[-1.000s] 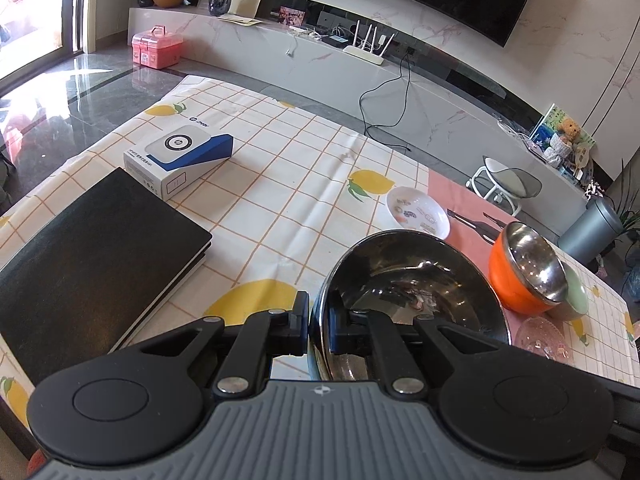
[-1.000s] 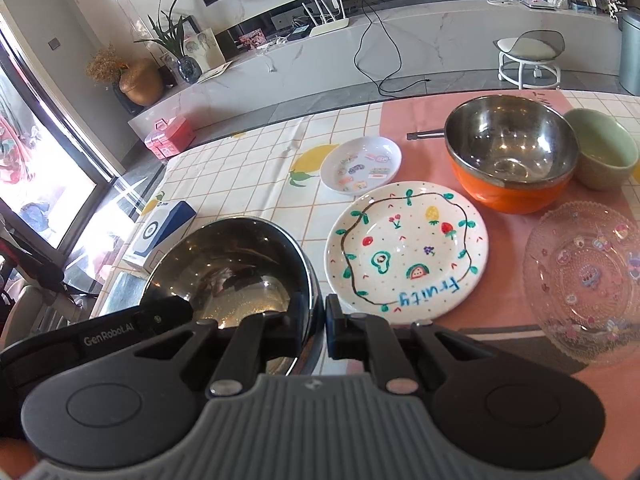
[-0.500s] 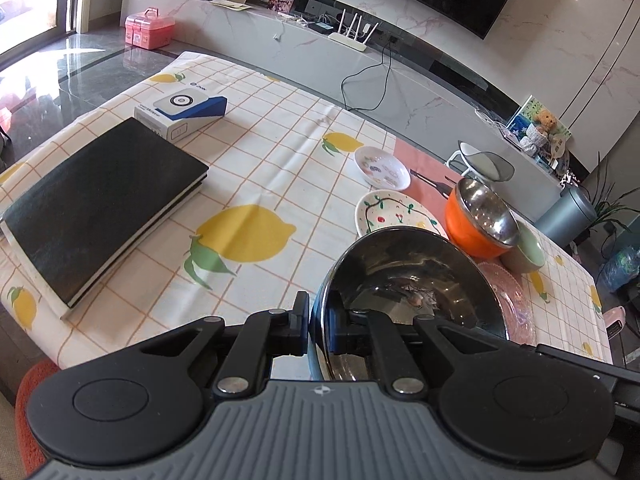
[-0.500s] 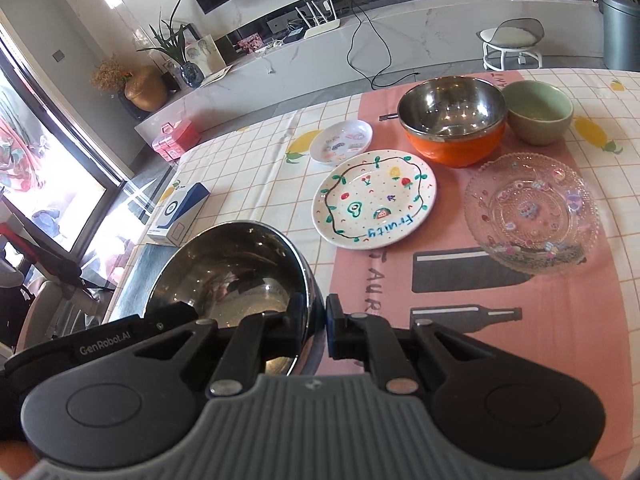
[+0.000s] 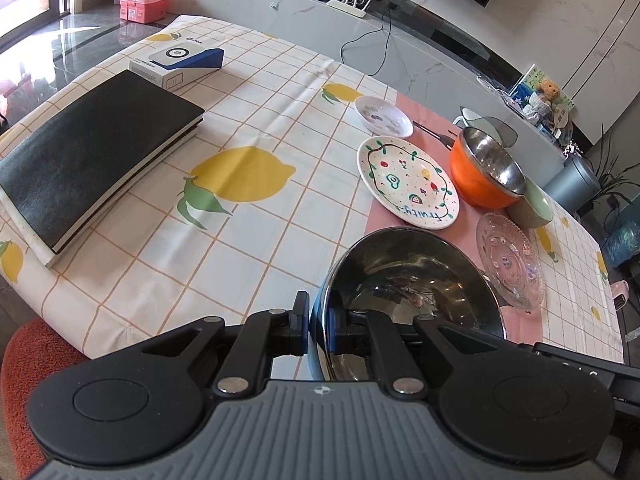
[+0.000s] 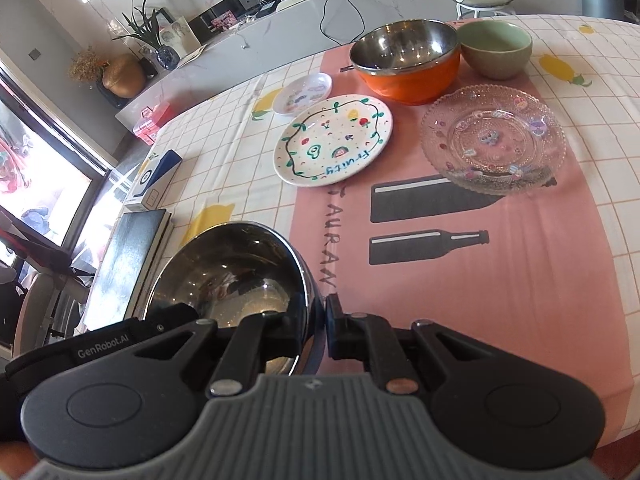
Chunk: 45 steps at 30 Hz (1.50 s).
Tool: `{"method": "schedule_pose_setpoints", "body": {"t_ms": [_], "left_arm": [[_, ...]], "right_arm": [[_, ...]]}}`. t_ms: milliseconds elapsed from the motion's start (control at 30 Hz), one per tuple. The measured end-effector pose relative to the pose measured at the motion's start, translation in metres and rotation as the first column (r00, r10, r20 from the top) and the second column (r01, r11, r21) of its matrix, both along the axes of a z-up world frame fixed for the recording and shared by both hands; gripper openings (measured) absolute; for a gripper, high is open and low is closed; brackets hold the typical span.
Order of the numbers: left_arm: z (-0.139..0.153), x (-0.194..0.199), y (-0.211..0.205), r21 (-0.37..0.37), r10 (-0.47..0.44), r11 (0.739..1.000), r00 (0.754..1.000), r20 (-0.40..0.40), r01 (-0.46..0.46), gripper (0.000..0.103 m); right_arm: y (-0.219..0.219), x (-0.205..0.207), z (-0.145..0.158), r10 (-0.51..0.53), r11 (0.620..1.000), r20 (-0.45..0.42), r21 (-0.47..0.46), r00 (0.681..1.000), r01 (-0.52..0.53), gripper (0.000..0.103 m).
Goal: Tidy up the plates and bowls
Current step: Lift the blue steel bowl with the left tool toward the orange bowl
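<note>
A shiny steel bowl [image 5: 408,292] is held up near the bottom of both views, above the near edge of the bench [image 5: 280,92]. Its thin rim is pinched on two sides. The left gripper [image 5: 318,330] is closed on the rim, with one finger inside and one outside. The right gripper [image 6: 316,330] is closed on the rim the same way. The jaws are almost shut, with only the rim between them. The bowl is judged stiff, light and slippery, so the rim is the best place to be held. The fruit plate [image 6: 334,140], orange bowl [image 6: 408,60], green bowl [image 6: 496,48], glass plate [image 6: 494,136] and small dish [image 6: 303,92] are seen higher up in the frame.
</note>
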<state>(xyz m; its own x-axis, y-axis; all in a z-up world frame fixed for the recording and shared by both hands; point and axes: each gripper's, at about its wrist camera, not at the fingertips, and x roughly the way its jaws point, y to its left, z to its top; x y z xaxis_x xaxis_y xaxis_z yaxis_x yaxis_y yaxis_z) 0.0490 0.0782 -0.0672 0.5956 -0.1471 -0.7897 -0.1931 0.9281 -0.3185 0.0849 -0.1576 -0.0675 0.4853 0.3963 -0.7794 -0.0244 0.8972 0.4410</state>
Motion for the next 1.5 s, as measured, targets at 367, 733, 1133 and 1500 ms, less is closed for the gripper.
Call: {"method": "schedule_pose_setpoints", "body": {"t_ms": [367, 733, 1133, 1500], "left_arm": [[-0.011, 0.020, -0.010, 0.007, -0.012, 1.000, 1.000, -0.019, 0.013, 0.009], [-0.018, 0.030, -0.015, 0.042, -0.002, 0.999, 0.999, -0.037, 0.004, 0.013], [-0.005, 0.029, -0.012, 0.048, 0.031, 0.998, 1.000, -0.002, -0.031, 0.048], [0.047, 0.036, -0.028, 0.095, -0.041, 0.995, 0.990, 0.133, 0.028, 0.053]], "right_arm": [[-0.006, 0.010, -0.012, -0.046, 0.999, -0.025, -0.013, 0.999, 0.046, 0.009], [-0.006, 0.018, -0.025, -0.041, 0.999, -0.037, -0.011, 0.998, 0.041, 0.009], [-0.006, 0.017, -0.012, -0.024, 0.999, 0.027, -0.032, 0.999, 0.025, 0.038], [-0.028, 0.011, 0.028, -0.055, 0.996, 0.171, -0.056, 0.984, 0.065, 0.044]]}}
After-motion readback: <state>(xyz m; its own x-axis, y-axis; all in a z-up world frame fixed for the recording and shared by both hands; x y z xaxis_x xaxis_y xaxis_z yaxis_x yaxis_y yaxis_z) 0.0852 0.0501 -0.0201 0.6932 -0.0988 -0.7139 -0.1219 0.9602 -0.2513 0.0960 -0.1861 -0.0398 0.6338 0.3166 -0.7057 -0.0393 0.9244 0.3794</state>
